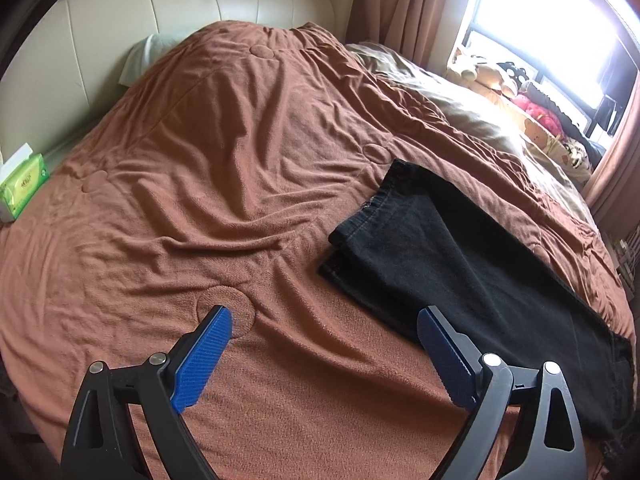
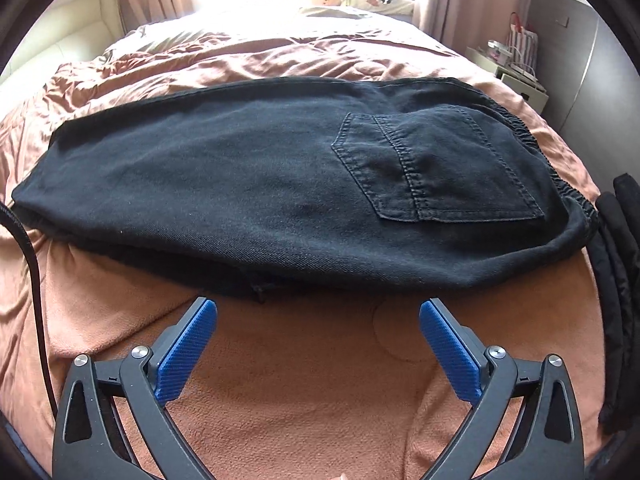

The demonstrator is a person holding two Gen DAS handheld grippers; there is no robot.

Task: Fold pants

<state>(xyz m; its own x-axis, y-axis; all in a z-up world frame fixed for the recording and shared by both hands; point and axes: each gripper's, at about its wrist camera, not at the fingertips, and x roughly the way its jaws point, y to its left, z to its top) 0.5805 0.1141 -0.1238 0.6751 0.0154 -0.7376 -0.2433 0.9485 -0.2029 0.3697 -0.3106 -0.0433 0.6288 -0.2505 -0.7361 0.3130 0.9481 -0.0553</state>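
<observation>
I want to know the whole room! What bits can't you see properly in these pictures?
- Pants: left wrist view, near end runs behind the left tongs and off the edge.
- Pants' underside, right wrist view: the top layer covers it.
- Things on the window ledge: washed out by glare.
- Nightstand items: too small.
- Dark cloth: cut off at the right edge.

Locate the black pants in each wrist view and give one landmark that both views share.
Left wrist view: the black pants lie at right, running from the centre toward the lower right corner, past the right fingertip.
Right wrist view: the pants stretch across the middle, back pocket toward the right, just beyond both fingertips.
Shared landmark: the brown blanket under them.
</observation>
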